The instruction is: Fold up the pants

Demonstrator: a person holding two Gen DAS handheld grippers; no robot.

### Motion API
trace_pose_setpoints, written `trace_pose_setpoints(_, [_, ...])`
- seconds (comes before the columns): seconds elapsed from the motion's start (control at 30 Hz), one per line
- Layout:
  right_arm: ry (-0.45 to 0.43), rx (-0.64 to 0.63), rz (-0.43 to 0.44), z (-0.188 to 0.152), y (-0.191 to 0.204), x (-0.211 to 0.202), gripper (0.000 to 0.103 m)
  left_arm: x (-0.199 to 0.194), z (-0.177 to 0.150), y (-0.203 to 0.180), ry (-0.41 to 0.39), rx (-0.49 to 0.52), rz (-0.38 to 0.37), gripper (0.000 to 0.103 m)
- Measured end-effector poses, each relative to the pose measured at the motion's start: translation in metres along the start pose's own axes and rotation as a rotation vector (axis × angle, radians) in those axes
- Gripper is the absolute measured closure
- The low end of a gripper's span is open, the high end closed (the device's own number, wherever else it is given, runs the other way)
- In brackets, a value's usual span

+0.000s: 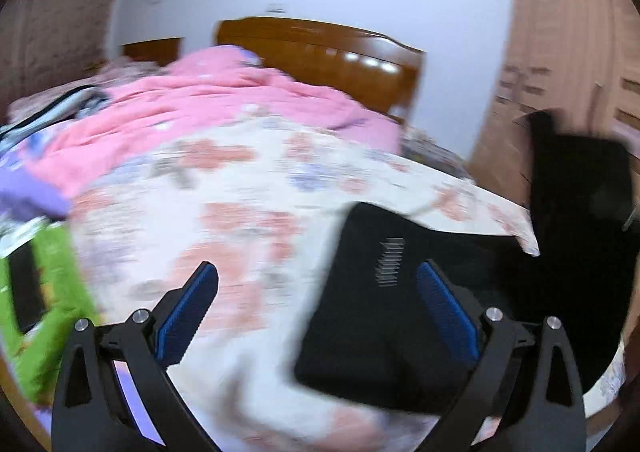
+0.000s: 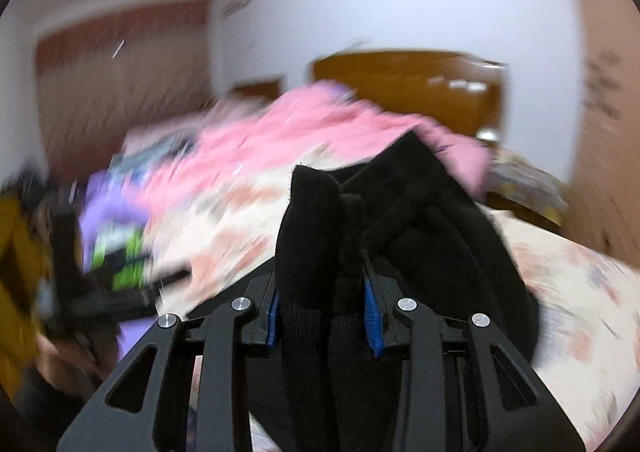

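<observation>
Lifting the black pants (image 2: 400, 220) by one bunched end so the rest can be laid out on the bed.

Our right gripper (image 2: 326, 316) is pinched tight on a thick gather of the dark fabric, its blue pads (image 2: 372, 316) pressed against the cloth on both sides; we judge we hold it this high so the garment hangs free of the floral bedsheet (image 1: 248, 188) instead of dragging. Our left gripper (image 1: 316, 312) is spread wide with nothing between its fingers, poised above the bed, probably ready to take a second corner. In the left wrist view the pants lie partly on the sheet near the bed's edge and rise at the far right towards the other tool. The pink quilt (image 1: 224, 100) is heaped by the wooden headboard (image 1: 320, 48), leaving the sheet free as folding space. Both views are blurred.
</observation>
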State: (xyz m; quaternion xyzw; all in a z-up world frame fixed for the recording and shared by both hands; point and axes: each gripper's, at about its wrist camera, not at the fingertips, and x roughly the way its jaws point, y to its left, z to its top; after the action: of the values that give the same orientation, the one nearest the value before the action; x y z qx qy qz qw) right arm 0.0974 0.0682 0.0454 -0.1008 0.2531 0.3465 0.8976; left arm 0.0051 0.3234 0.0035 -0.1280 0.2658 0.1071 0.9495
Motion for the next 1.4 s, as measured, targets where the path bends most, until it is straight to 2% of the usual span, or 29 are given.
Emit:
trace_pose_setpoints(0.03, [0.036,-0.051,0.005,-0.006,0.018,0.017,0.069,-0.002,-0.002,0.009,0.005,-0.011,0.015,0.004])
trace_pose_setpoints(0.1, [0.162,-0.160,0.017,-0.035,0.052,0.063,0.069,-0.007,-0.013,0.032,0.027,-0.039,0.027,0.004])
trace_pose_setpoints(0.13, [0.185,-0.211,0.004,-0.048,0.065,0.073,0.067,-0.007,-0.016,0.040,0.038,-0.051,0.023,0.004])
trace_pose_setpoints(0.17, [0.126,-0.313,-0.063,-0.059,0.080,0.071,0.062,-0.007,-0.020,0.047,0.054,-0.066,0.008,0.004])
trace_pose_setpoints(0.2, [0.110,-0.368,-0.085,-0.063,0.089,0.069,0.060,-0.006,-0.023,0.052,0.067,-0.084,-0.023,0.004])
trace_pose_setpoints(0.23, [0.107,-0.407,-0.084,-0.066,0.091,0.067,0.041,-0.005,-0.025,0.054,0.075,-0.098,-0.054,0.004])
trace_pose_setpoints(0.27, [0.110,-0.425,-0.050,-0.066,0.095,0.063,0.016,-0.001,-0.024,0.055,0.089,-0.124,-0.110,0.004])
trace_pose_setpoints(0.3, [0.116,-0.432,-0.001,-0.067,0.095,0.058,0.012,0.001,-0.022,0.053,0.098,-0.143,-0.161,0.004])
trace_pose_setpoints(0.33, [0.103,-0.431,0.026,-0.067,0.094,0.049,0.012,0.002,-0.021,0.049,0.100,-0.154,-0.199,0.004])
trace_pose_setpoints(0.4, [0.065,-0.402,0.060,-0.069,0.085,0.023,0.012,0.007,-0.014,0.037,0.119,-0.178,-0.326,0.004])
trace_pose_setpoints(0.47, [0.029,-0.349,0.075,-0.069,0.070,-0.003,0.012,0.013,-0.010,0.022,0.160,-0.170,-0.395,0.003])
trace_pose_setpoints(0.57, [-0.006,-0.258,0.006,-0.073,0.034,-0.038,0.012,0.020,-0.012,-0.003,0.220,-0.131,-0.445,0.003])
trace_pose_setpoints(0.63, [0.003,-0.174,-0.072,-0.083,-0.002,-0.060,0.012,0.021,-0.018,-0.022,0.246,-0.082,-0.463,0.003])
trace_pose_setpoints(0.73, [0.039,-0.013,-0.125,-0.105,-0.049,-0.081,0.012,0.027,-0.026,-0.044,0.274,-0.026,-0.448,0.003])
trace_pose_setpoints(0.77, [0.052,0.036,-0.142,-0.115,-0.063,-0.085,0.012,0.031,-0.030,-0.050,0.292,-0.009,-0.421,0.003])
trace_pose_setpoints(0.8, [0.068,0.073,-0.156,-0.124,-0.072,-0.088,0.012,0.035,-0.032,-0.055,0.305,0.005,-0.380,0.003])
trace_pose_setpoints(0.9, [0.089,0.158,-0.168,-0.149,-0.087,-0.100,0.012,0.041,-0.036,-0.062,0.317,0.006,-0.346,0.004])
trace_pose_setpoints(0.93, [0.088,0.177,-0.167,-0.154,-0.091,-0.102,0.012,0.042,-0.036,-0.062,0.316,-0.003,-0.347,0.009])
trace_pose_setpoints(0.97, [0.088,0.184,-0.166,-0.161,-0.092,-0.102,0.012,0.041,-0.035,-0.063,0.316,-0.016,-0.368,0.021])
trace_pose_setpoints(1.0, [0.089,0.186,-0.164,-0.163,-0.092,-0.101,0.012,0.042,-0.034,-0.063,0.326,-0.025,-0.376,0.043])
trace_pose_setpoints(1.1, [0.107,0.154,-0.160,-0.174,-0.089,-0.097,0.012,0.041,-0.032,-0.074,0.330,0.025,-0.320,0.045])
trace_pose_setpoints(1.17, [0.131,0.135,-0.145,-0.180,-0.087,-0.095,0.012,0.047,-0.030,-0.075,0.338,0.019,-0.308,0.041])
trace_pose_setpoints(1.23, [0.163,0.123,-0.129,-0.187,-0.082,-0.091,0.012,0.055,-0.033,-0.075,0.363,-0.006,-0.316,0.030])
trace_pose_setpoints(1.3, [0.178,0.093,-0.145,-0.189,-0.076,-0.086,0.012,0.057,-0.035,-0.079,0.348,0.007,-0.301,0.031])
trace_pose_setpoints(1.33, [0.175,0.079,-0.154,-0.188,-0.074,-0.085,0.012,0.056,-0.036,-0.082,0.338,0.020,-0.290,0.042])
trace_pose_setpoints(1.4, [0.165,0.067,-0.162,-0.186,-0.070,-0.083,0.012,0.053,-0.034,-0.084,0.316,0.029,-0.281,0.055])
